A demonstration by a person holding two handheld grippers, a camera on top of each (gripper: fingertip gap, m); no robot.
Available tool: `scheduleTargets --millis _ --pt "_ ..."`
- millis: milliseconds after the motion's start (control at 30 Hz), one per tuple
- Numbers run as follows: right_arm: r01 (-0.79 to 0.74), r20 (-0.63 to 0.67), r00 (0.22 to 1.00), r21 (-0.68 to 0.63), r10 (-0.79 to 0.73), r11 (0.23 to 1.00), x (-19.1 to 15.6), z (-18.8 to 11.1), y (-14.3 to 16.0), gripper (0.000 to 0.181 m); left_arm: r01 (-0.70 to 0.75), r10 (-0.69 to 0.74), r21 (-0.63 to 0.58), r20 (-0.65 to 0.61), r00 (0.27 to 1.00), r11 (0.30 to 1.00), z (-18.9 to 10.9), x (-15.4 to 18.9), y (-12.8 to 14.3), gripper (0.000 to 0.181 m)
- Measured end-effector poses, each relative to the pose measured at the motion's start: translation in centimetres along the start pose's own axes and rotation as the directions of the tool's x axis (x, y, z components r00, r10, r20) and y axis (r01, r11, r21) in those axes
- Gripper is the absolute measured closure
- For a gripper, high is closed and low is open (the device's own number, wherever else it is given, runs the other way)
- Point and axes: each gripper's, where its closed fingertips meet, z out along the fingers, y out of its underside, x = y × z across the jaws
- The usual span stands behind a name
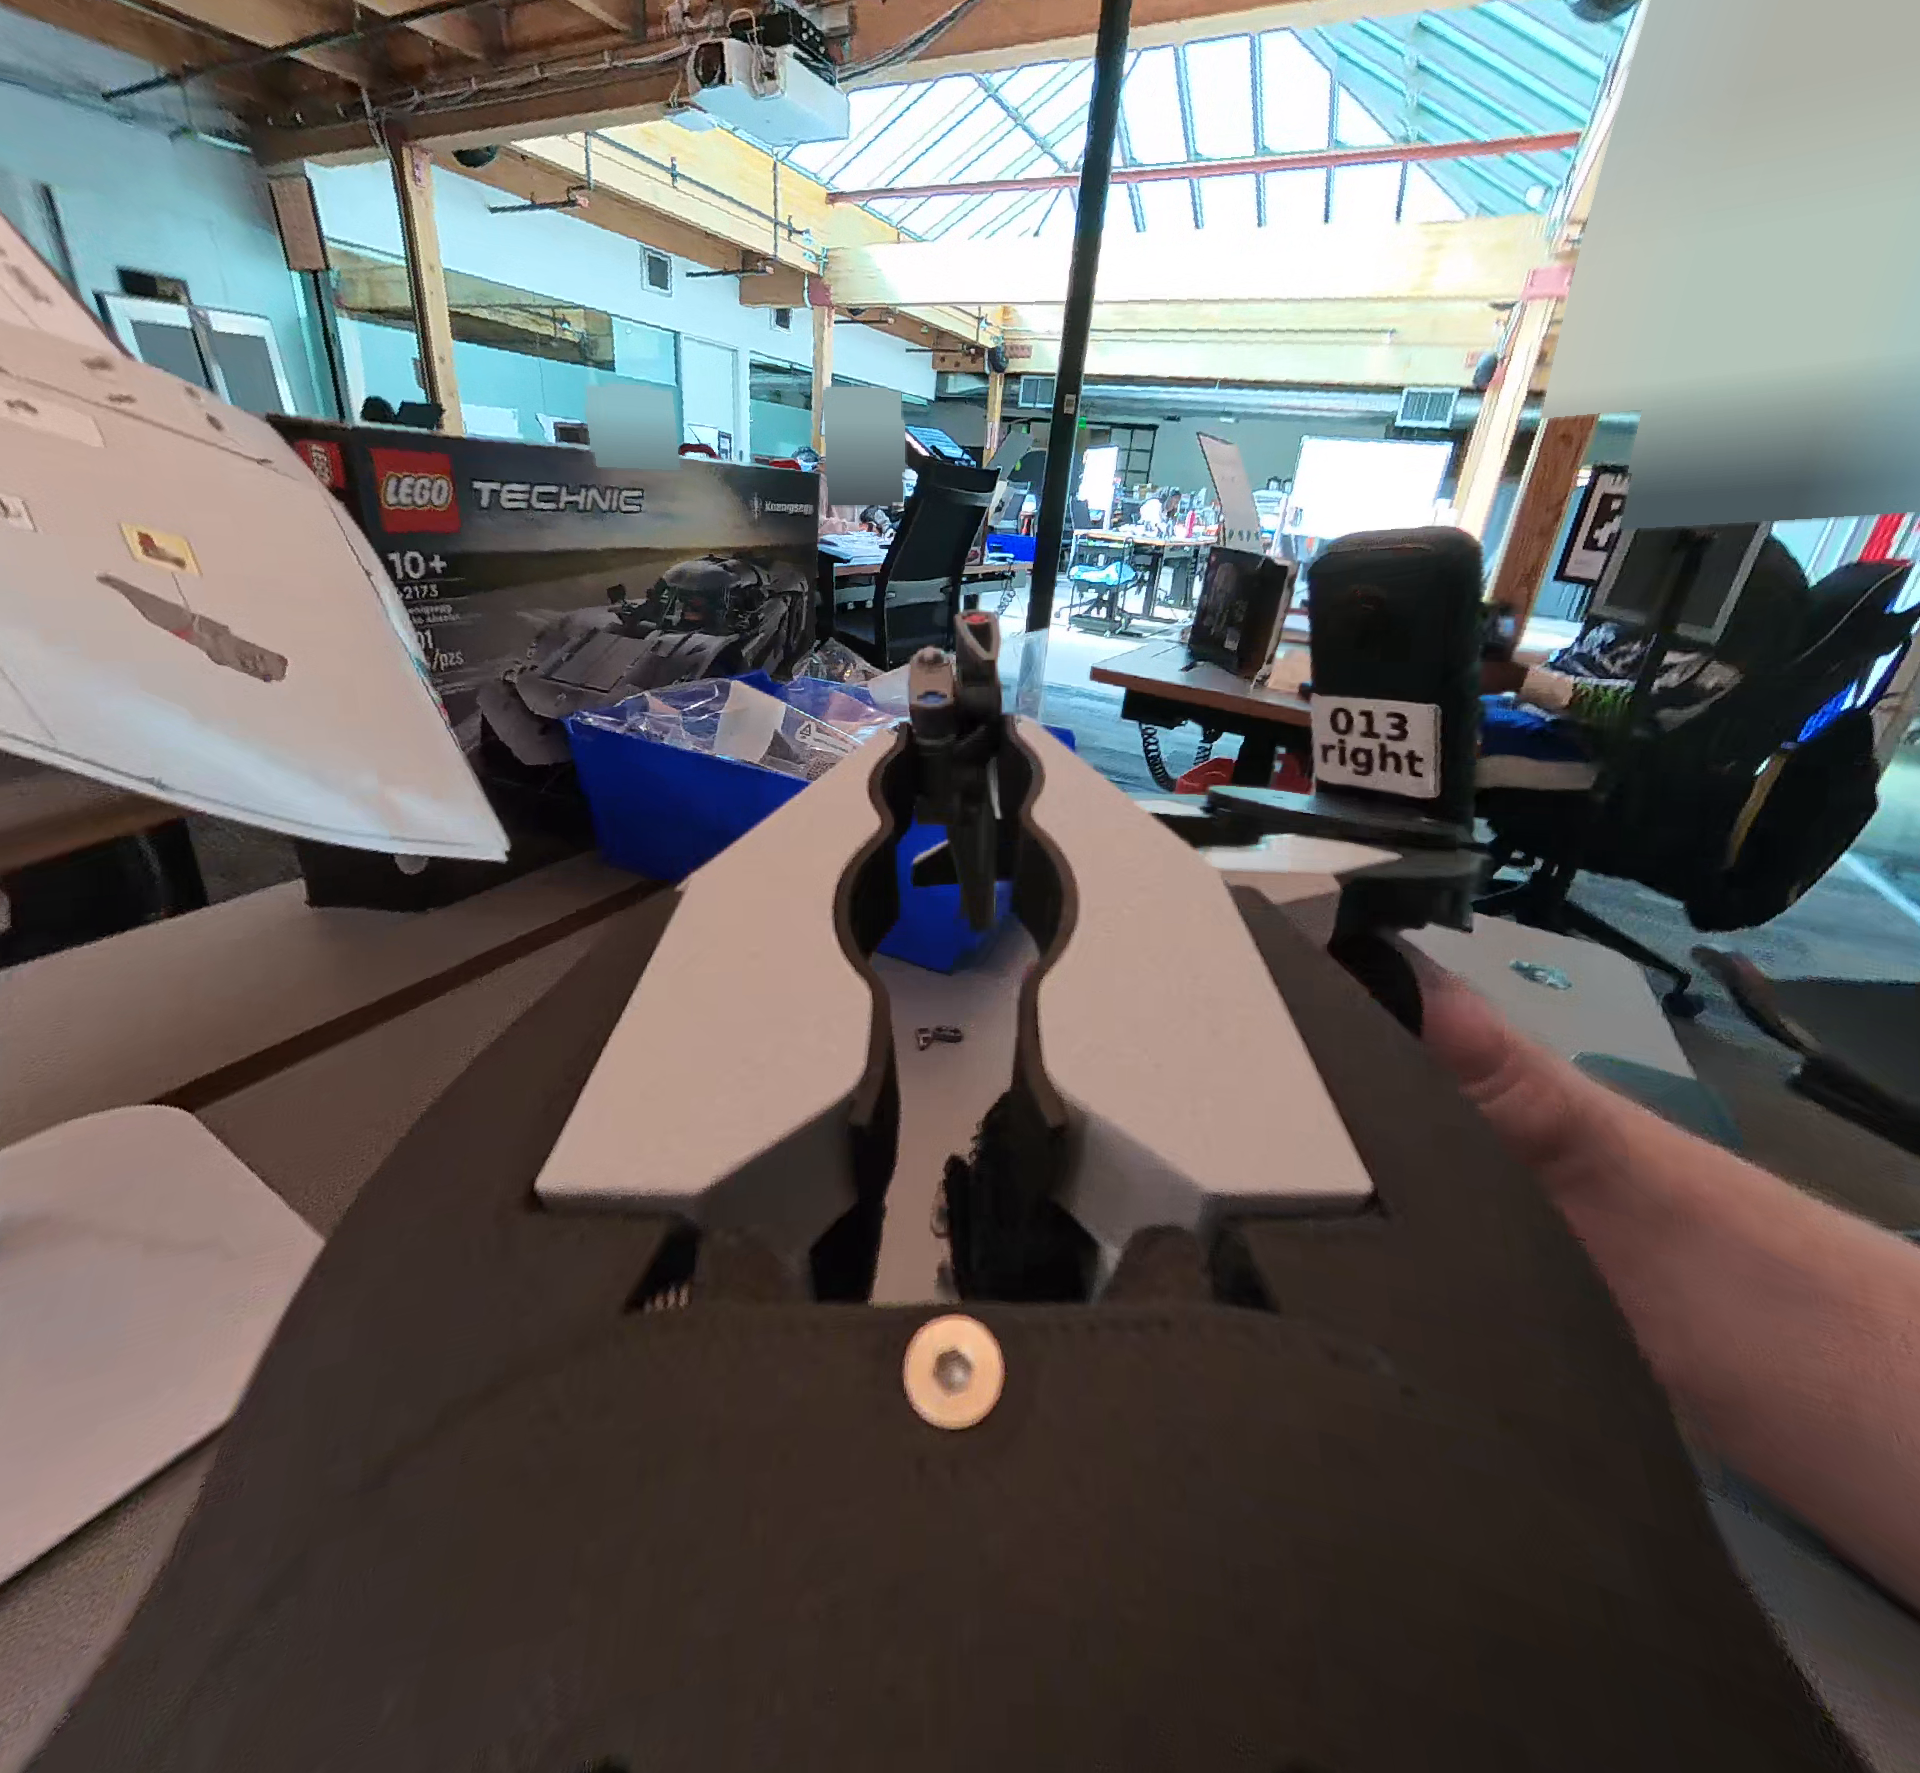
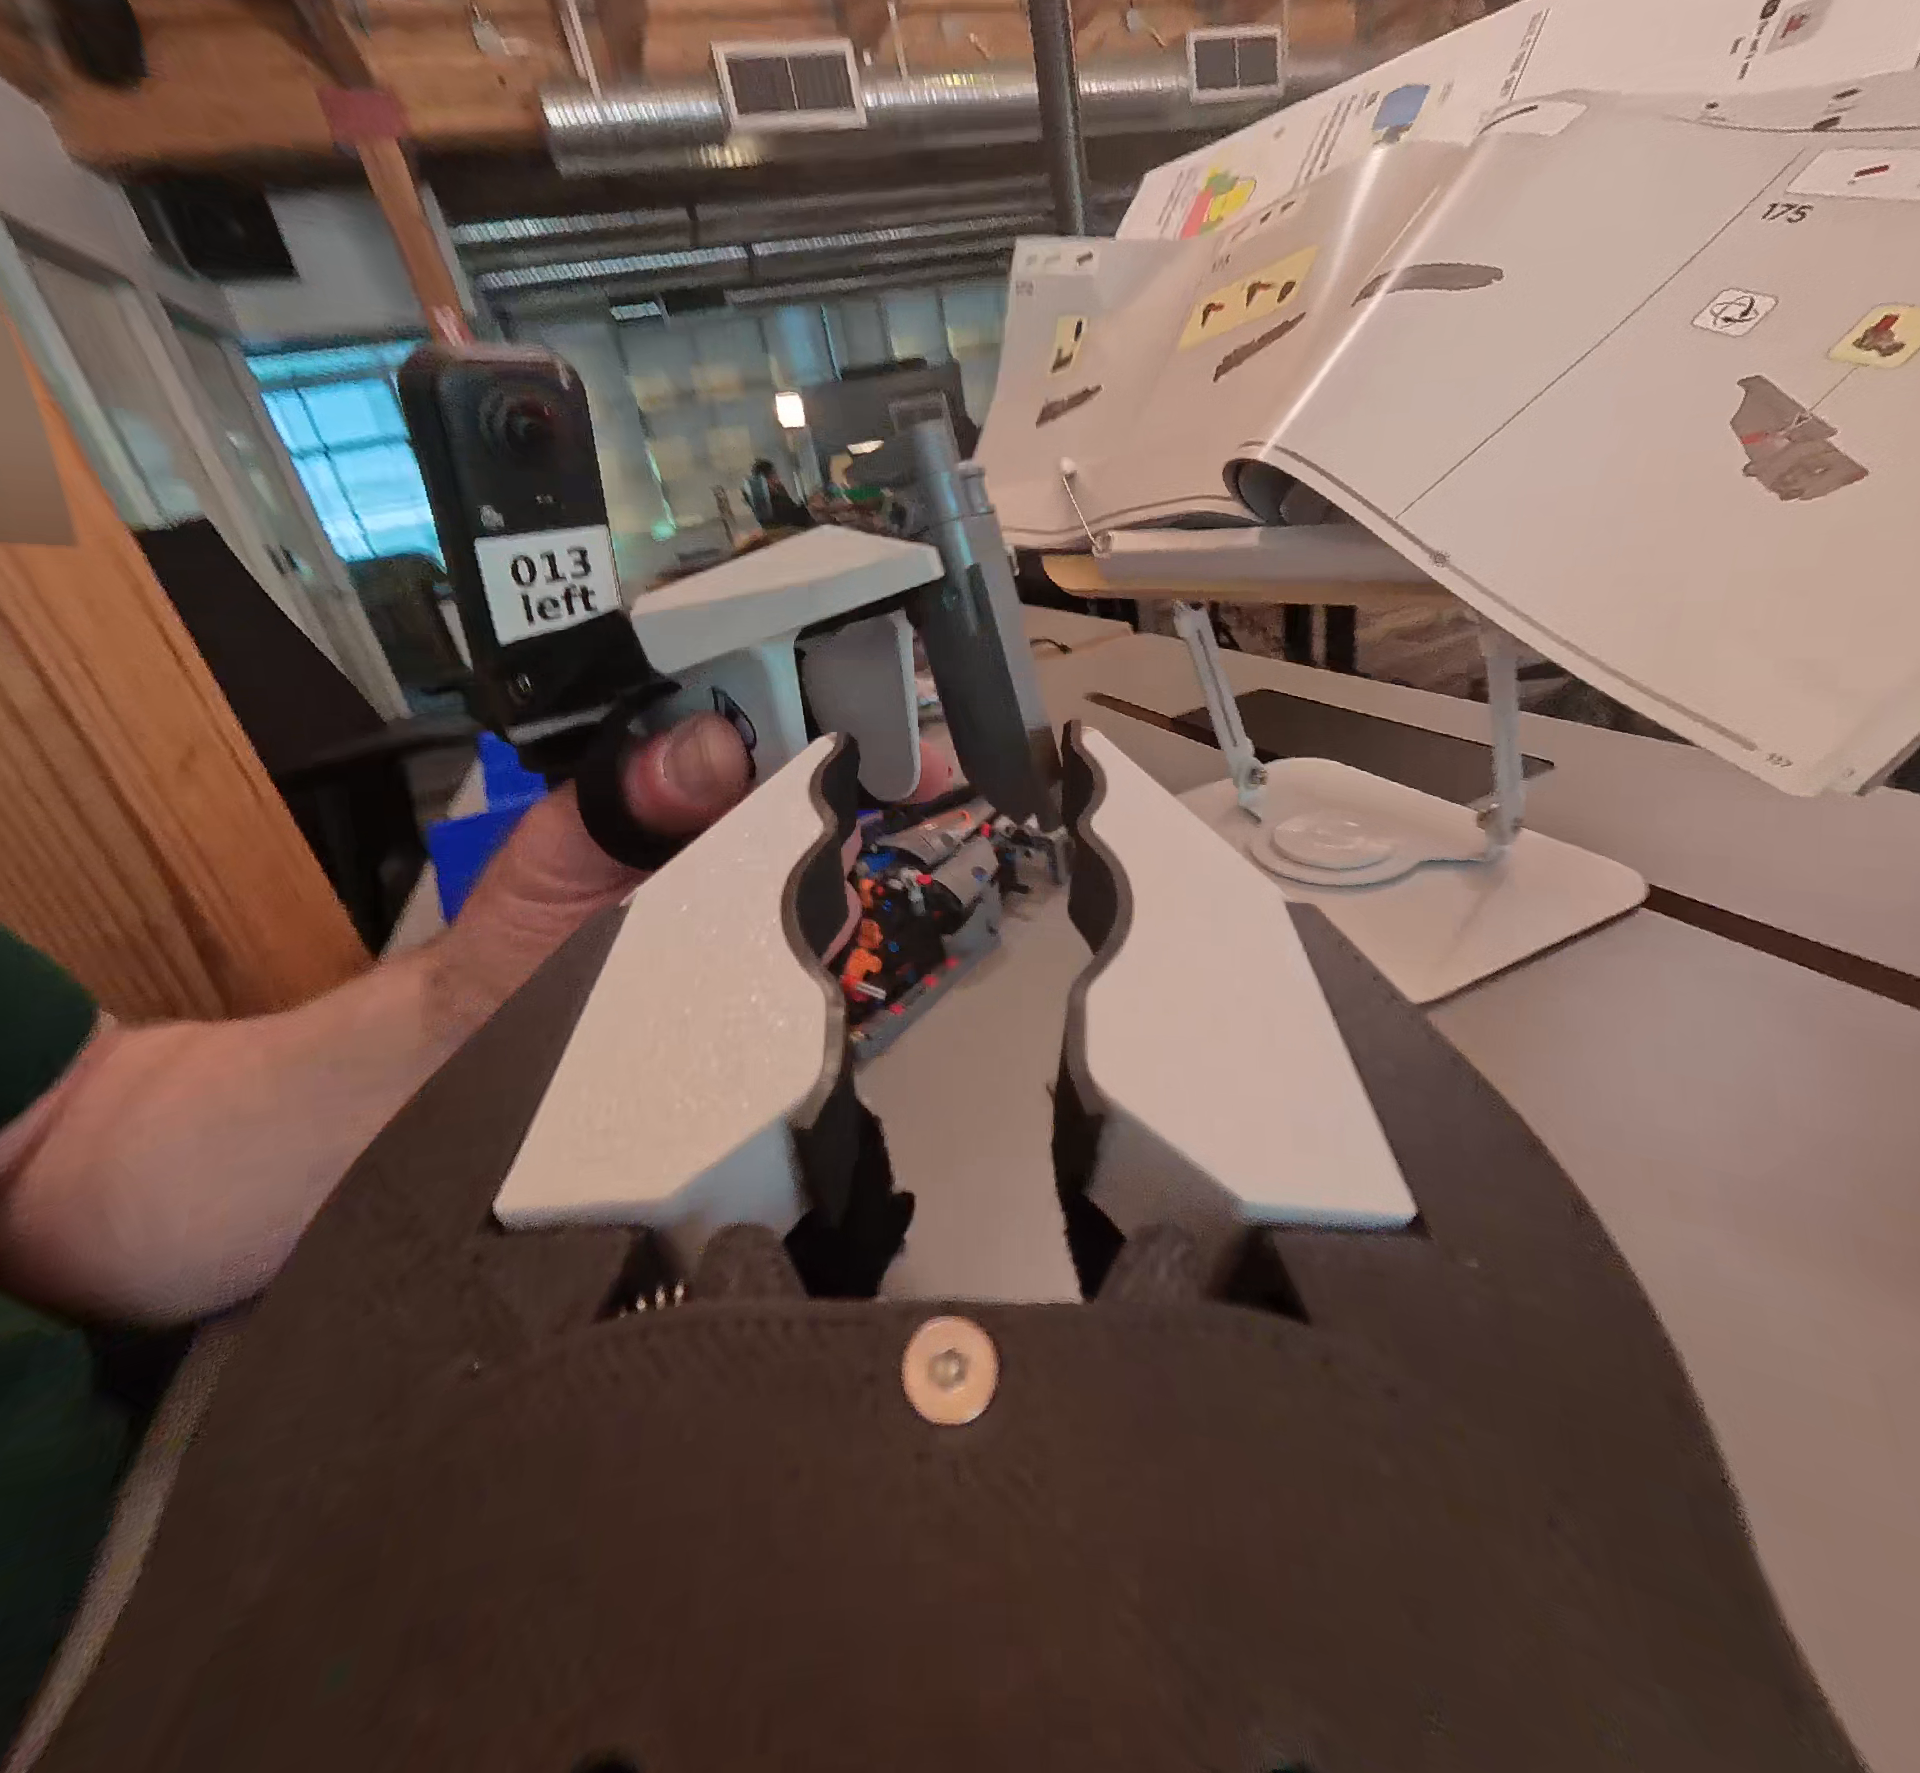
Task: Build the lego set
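My left gripper (image 1: 961, 752) is shut on a long dark grey lego piece (image 1: 975, 684) with a red tip, which stands upright out of the fingertips. In the right wrist view the same piece (image 2: 977, 653) rises from the left gripper's white fingers (image 2: 862, 684), just beyond my right gripper (image 2: 956, 757). The right gripper is open and empty, and the piece's lower end is close to its right finger. A partly built grey lego model (image 2: 925, 902) with orange and blue parts lies on the table under both grippers.
An open instruction booklet (image 2: 1558, 352) rests on a white stand (image 2: 1455, 871) at the right. A blue bin (image 1: 675, 798) of bagged parts and the lego box (image 1: 582, 560) stand behind. A tiny dark part (image 1: 935, 1035) lies on the table. A person's forearm (image 1: 1714, 1256) shows at the right. My two grippers' fingertips are within a few centimetres of each other.
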Motion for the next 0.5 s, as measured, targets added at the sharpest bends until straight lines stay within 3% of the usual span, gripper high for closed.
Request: scheduleTargets --millis 100,333,367,500 --pt "0.124 -0.072 0.989 -0.067 -0.128 0.990 0.1 0.5 0.8 0.139 0.067 -0.067 0.005 0.005 0.998 0.998 0.1 -0.3 0.3 0.169" --pt "0.343 -0.253 0.884 -0.220 -0.393 0.913 1.6 0.8 1.6 0.146 -0.027 0.030 -0.065 0.046 0.999 0.998 0.9 0.7 1.2 0.169" --pt "0.352 -0.259 0.876 -0.231 -0.406 0.907 1.7 0.7 1.6 0.157 -0.039 0.043 -0.074 0.048 0.998 0.996 1.0 0.8 1.3 0.169" --pt "0.305 -0.244 0.905 -0.200 -0.349 0.931 1.8 0.5 1.6 0.158 -0.083 0.086 -0.096 0.033 0.996 0.992 1.4 1.4 1.4 0.168"
